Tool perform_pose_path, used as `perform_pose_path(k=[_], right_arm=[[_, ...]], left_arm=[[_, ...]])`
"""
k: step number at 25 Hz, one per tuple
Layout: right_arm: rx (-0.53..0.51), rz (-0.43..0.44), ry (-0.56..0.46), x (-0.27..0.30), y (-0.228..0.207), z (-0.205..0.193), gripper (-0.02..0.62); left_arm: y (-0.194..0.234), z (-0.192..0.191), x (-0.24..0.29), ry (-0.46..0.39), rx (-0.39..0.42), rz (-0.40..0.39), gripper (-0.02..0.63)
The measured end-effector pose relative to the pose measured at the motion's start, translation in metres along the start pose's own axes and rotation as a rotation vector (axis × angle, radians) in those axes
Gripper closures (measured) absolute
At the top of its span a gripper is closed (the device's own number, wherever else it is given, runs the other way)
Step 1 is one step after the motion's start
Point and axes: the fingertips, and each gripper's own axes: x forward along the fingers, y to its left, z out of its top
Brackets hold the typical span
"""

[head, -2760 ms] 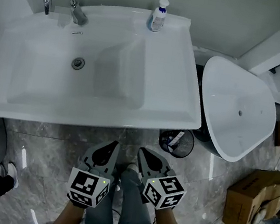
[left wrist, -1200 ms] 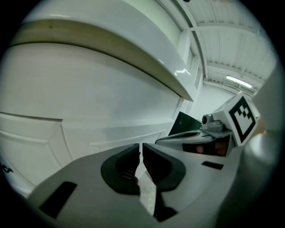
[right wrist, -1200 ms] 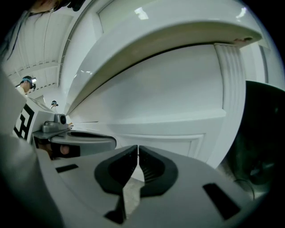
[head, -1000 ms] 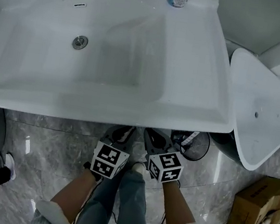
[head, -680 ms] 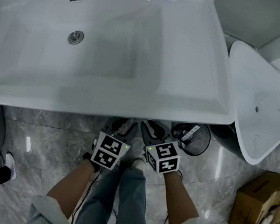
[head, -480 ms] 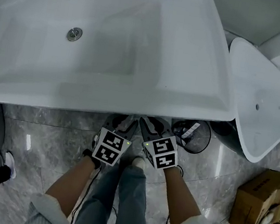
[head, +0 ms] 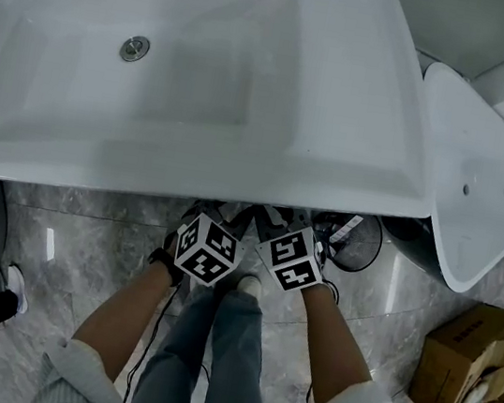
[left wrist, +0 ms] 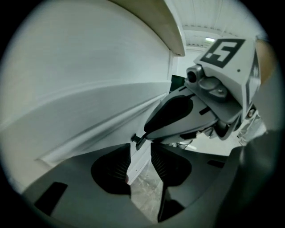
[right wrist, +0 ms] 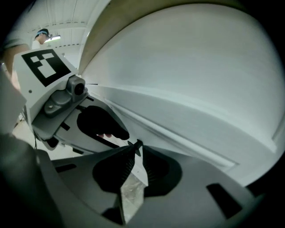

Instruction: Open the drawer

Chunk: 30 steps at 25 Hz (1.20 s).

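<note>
The drawer sits under the white sink, and the sink's rim (head: pixel 187 190) hides it in the head view. Its white front fills the left gripper view (left wrist: pixel 89 102) and the right gripper view (right wrist: pixel 191 102). Both marker cubes, left (head: pixel 207 250) and right (head: pixel 290 259), sit side by side just below the rim, with the fingers hidden under it. My left gripper (left wrist: pixel 141 149) is open; its jaws have just been opening. The front's lower edge and floor show through the gap. My right gripper (right wrist: pixel 135 151) shows a narrow gap, with nothing gripped.
A white oval tub (head: pixel 479 175) stands to the right of the sink. A black bin (head: pixel 359 241) sits at its foot and a cardboard box (head: pixel 464 362) lies further right. The person's legs (head: pixel 226 363) stand on the grey marble floor (head: pixel 82 254).
Both grippers have moved up toward the sink's front edge, and their fingers have slid out of sight beneath it. Both cubes have rolled a little and drawn closer together.
</note>
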Motion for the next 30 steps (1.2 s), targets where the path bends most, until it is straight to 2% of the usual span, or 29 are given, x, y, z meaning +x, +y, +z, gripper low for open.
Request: perform_pose_path(k=[2,8,14,17,19,25,30], right_arm=[[-0.046,0.026,0.009,-0.001,0.001,-0.001,0.548],[-0.11,0.06,0.036,0.003,0.002,-0.003,0.56],[-0.2,0.063,0.048,0.005,0.003,-0.004,0.575],[-0.221,0.057,0.05,0.005,0.004,-0.004,0.575],[-0.213,0.056,0.053,0.005,0.004,-0.004,0.575],[-0.179,0.066,0.071,0.004,0.005,-0.003,0.575],[-0.155,0.056,0.076,0.0,0.008,-0.005,0.575]], left_arm=[[-0.002,0.0,0.002,0.01,0.031,-0.023,0.469],[-0.004,-0.001,0.008,0.03,0.042,-0.065,0.483],[-0.005,0.0,0.012,0.051,0.071,-0.057,0.489],[-0.007,0.0,0.012,0.065,0.113,-0.04,0.5],[-0.007,0.0,0.011,0.069,0.129,-0.036,0.506],[-0.008,-0.001,0.009,0.067,0.079,-0.078,0.508],[-0.012,-0.003,0.007,0.067,0.08,-0.103,0.508]])
